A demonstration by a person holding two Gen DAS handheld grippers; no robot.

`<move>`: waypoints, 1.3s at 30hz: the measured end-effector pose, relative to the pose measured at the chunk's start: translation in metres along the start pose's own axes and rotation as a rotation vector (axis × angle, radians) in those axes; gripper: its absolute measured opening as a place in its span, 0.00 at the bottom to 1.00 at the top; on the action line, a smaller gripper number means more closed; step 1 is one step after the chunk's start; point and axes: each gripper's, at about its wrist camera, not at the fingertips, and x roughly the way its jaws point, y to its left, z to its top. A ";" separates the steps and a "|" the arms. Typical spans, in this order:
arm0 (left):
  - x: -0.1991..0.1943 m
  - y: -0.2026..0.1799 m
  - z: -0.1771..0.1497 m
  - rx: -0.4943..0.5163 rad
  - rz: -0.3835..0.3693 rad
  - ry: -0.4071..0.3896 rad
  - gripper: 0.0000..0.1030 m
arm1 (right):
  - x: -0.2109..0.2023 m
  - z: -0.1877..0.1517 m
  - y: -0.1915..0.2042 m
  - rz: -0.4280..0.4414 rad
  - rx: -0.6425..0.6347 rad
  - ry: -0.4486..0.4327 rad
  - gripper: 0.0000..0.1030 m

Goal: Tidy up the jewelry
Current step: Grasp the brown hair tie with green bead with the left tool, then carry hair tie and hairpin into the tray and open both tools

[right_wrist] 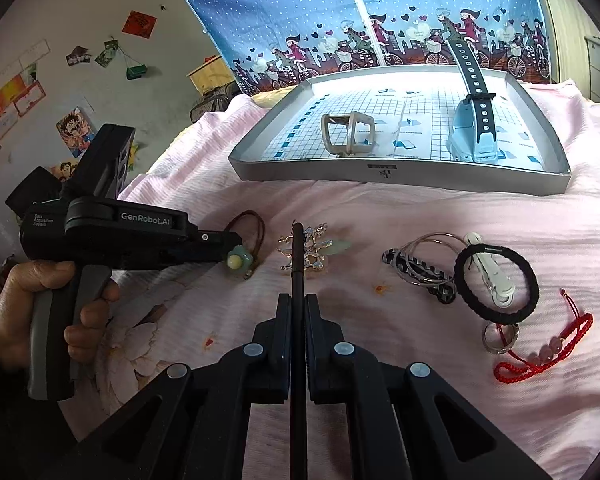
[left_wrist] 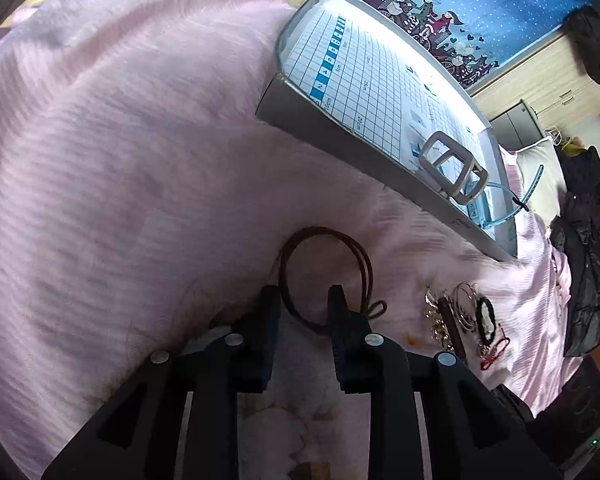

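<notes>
Jaws of the right gripper (right_wrist: 296, 312), at the bottom centre of the right wrist view, are pinched nearly together on a thin black rod (right_wrist: 298, 264) that runs up the frame between them; its tip reaches over a gold-coloured brooch (right_wrist: 306, 250) lying on the pink bedspread (right_wrist: 380, 420). I judge the rod is held this way to serve as a hook or probe for small pieces the broad pads could not pick up cleanly.

Right of the rod, in the lower right of that view, loose jewelry lies scattered on the cloth: a red braided bracelet (right_wrist: 548, 344), a silver ring (right_wrist: 500, 338) touching it, a black hair tie (right_wrist: 496, 284) draped over a white clip (right_wrist: 494, 276), and thin wire bangles (right_wrist: 428, 256) across a patterned hair clip (right_wrist: 416, 274).

At the left middle, a hand (right_wrist: 40, 308) grips the left gripper (right_wrist: 236, 246), which points toward a brown cord loop (right_wrist: 252, 232) with a pale green bead (right_wrist: 236, 258) at its tip. In the left wrist view its jaws stand moderately apart, straddling one side of the cord, apparently lined up to close on it.

Farther up the frame sits the grey tray (right_wrist: 380, 178) with a gridded floor, probably the destination: it already holds a beige square frame (right_wrist: 348, 134) and a pale blue watch (right_wrist: 474, 136) whose dark strap rises upright. Behind it hangs a blue patterned curtain (right_wrist: 300, 8).
</notes>
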 end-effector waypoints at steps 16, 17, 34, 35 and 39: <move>-0.013 0.018 0.005 -0.146 -0.206 -0.047 0.00 | -0.001 0.000 -0.012 -0.020 0.031 -0.017 0.06; -0.015 0.016 0.006 -0.141 -0.208 -0.054 0.00 | -0.001 0.000 -0.011 -0.018 0.029 -0.018 0.06; -0.061 -0.059 0.019 0.113 -0.263 -0.370 0.00 | -0.023 0.051 -0.029 -0.040 0.038 -0.172 0.06; -0.061 -0.062 0.023 0.113 -0.272 -0.393 0.00 | -0.023 0.054 -0.030 -0.044 0.034 -0.178 0.06; -0.042 -0.073 0.047 0.084 -0.278 -0.432 0.00 | -0.017 0.071 -0.037 -0.074 0.015 -0.177 0.06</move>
